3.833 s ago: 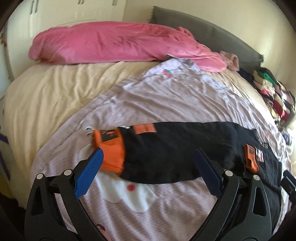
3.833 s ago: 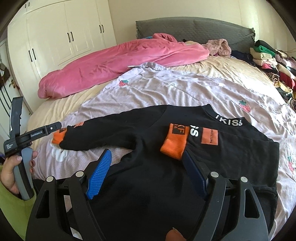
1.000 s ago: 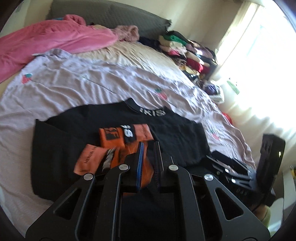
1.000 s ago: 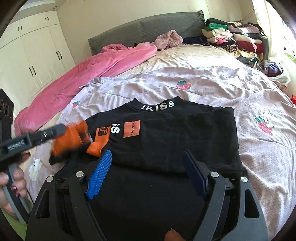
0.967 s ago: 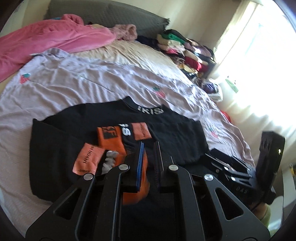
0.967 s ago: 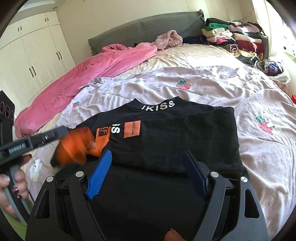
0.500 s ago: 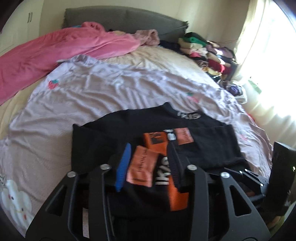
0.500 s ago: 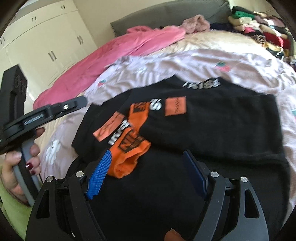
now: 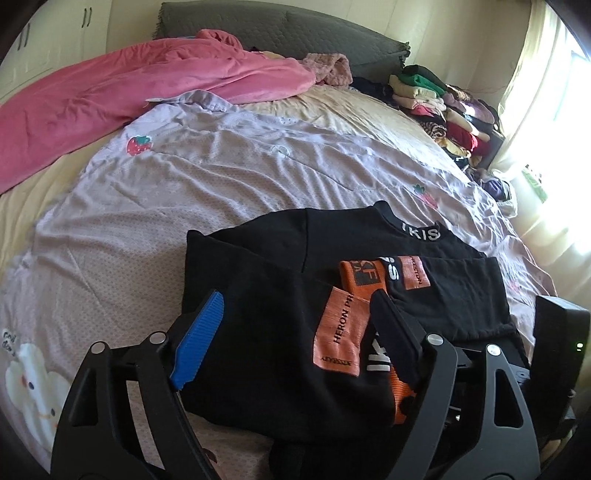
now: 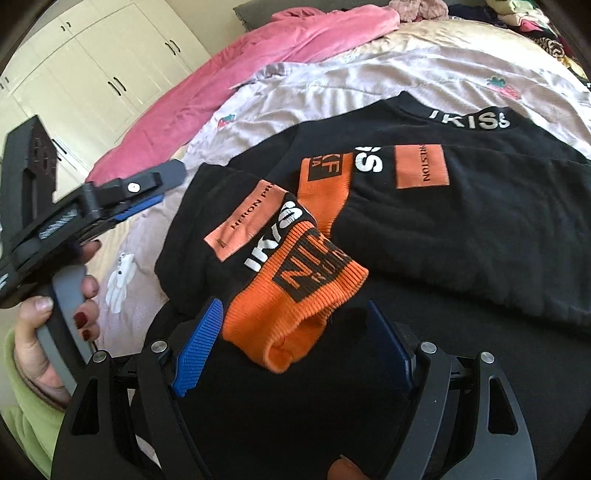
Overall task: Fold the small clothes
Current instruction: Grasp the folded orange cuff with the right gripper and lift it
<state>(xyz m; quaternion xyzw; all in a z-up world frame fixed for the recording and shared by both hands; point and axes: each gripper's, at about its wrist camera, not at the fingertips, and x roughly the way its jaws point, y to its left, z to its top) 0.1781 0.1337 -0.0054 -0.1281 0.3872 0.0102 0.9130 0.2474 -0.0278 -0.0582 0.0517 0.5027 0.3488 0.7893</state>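
A black sweatshirt (image 9: 266, 295) lies flat on the lilac sheet (image 9: 184, 184) with its IKISS collar (image 9: 421, 230) at the far side. Both sleeves are folded across the body, one orange cuff (image 10: 325, 177) under the other orange cuff (image 10: 295, 291). My left gripper (image 9: 295, 332) hovers over the left half with its jaws opening; the sleeve lies below them, and the pads do not press on it. My right gripper (image 10: 295, 343) is open just short of the near cuff, touching nothing. In the right wrist view a hand holds the left gripper (image 10: 162, 186) beside the sweatshirt's left edge.
A pink blanket (image 9: 129, 92) lies along the far left of the bed, against a grey headboard (image 9: 295, 29). Stacks of folded clothes (image 9: 443, 110) fill the far right corner by a bright window. White wardrobe doors (image 10: 103, 74) stand behind the left side.
The left gripper carried the orange-cuffed sleeve across the body, let it go and opened wide. The right gripper came lower and closer to the cuffs.
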